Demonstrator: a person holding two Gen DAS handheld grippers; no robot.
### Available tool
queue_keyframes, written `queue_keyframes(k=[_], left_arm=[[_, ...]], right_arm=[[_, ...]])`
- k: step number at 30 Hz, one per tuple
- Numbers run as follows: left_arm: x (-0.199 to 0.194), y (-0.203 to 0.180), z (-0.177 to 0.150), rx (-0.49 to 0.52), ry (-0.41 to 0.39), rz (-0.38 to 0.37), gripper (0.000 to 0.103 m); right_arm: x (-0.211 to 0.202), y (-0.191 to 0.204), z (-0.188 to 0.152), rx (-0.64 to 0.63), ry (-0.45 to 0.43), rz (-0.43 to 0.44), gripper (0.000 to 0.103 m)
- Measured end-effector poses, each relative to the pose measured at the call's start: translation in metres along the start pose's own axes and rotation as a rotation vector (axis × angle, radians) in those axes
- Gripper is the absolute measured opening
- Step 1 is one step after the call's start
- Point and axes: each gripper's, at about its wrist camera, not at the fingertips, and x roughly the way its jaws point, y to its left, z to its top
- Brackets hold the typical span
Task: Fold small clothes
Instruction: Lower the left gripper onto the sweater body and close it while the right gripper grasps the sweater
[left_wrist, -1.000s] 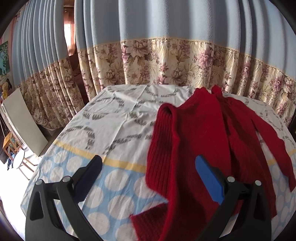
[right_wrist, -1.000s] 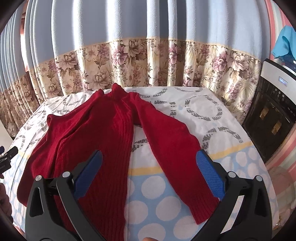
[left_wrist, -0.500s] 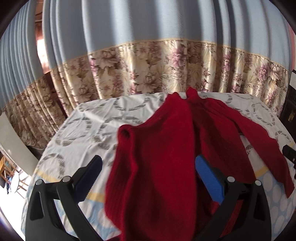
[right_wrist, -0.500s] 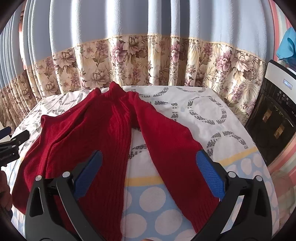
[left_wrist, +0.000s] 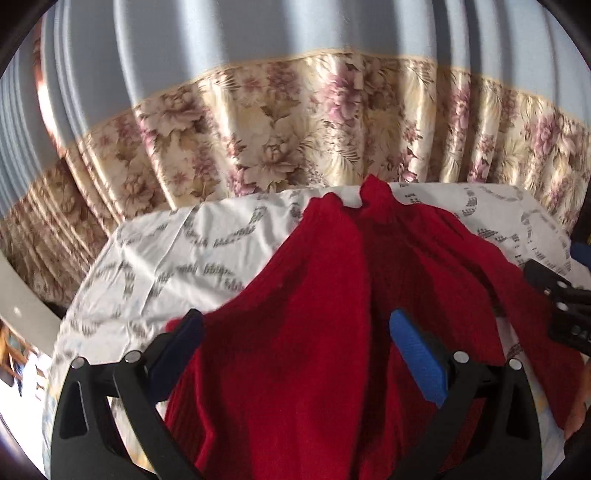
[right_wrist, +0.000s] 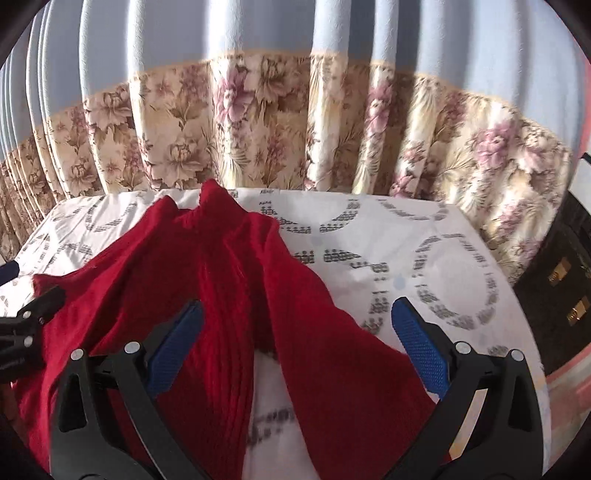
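Both wrist views look forward along open tongs, low and close over the worktop (left_wrist: 155, 258), facing the curtain (right_wrist: 258, 122). Shared: red sweater (left_wrist: 314, 332), curtain. Left view sits left of right view.

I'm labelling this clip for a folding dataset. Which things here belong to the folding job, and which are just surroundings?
Job:
- red sweater, spread flat
- left gripper, open over it
- right gripper, open over the sleeve

Surroundings:
- patterned tablecloth
- floral curtain
- dark cabinet at right
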Motion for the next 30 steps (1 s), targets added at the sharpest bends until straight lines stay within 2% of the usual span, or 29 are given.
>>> queue_keyframes(k=[5,8,12,15,17,19,22,24,25,26,27,30], left_arm=[[0.037,-0.016,0.008,0.070,0.046,0.052,0.101],[0.060,-0.018,0.006,0.090,0.081,0.079,0.100],[0.076,-0.011,0.004,0.062,0.117,0.034,0.098],[0.086,-0.017,0.000,0.106,0.150,0.007,0.092],[0.083,-0.023,-0.002,0.126,0.135,-0.011,0.091],[0.079,-0.027,-0.002,0.148,0.114,0.001,0.091],[0.086,-0.027,-0.004,0.142,0.141,0.031,0.089],[0.090,-0.019,-0.004,0.101,0.160,0.017,0.056],[0.091,-0.016,-0.005,0.079,0.168,-0.003,0.049],[0.091,-0.012,-0.004,0.054,0.173,-0.033,0.031],[0.091,-0.008,-0.003,0.031,0.172,-0.058,0.016],[0.084,0.001,0.001,-0.017,0.151,-0.103,0.016]], right_arm=[[0.024,-0.008,-0.001,0.073,0.018,0.026,0.100],[0.024,-0.001,-0.003,0.046,0.013,0.032,0.100],[0.026,0.005,-0.010,0.020,0.007,0.025,0.100],[0.036,0.006,-0.016,0.020,0.040,0.023,0.100],[0.038,0.007,-0.017,0.021,0.047,0.029,0.100],[0.037,0.008,-0.019,0.019,0.047,0.029,0.100],[0.034,0.009,-0.020,0.017,0.043,0.032,0.100],[0.034,0.010,-0.021,0.014,0.043,0.031,0.100],[0.034,0.011,-0.022,0.012,0.044,0.027,0.100],[0.035,0.010,-0.023,0.013,0.046,0.024,0.100],[0.037,0.009,-0.023,0.016,0.051,0.024,0.100],[0.039,0.006,-0.026,0.027,0.058,0.021,0.100]])
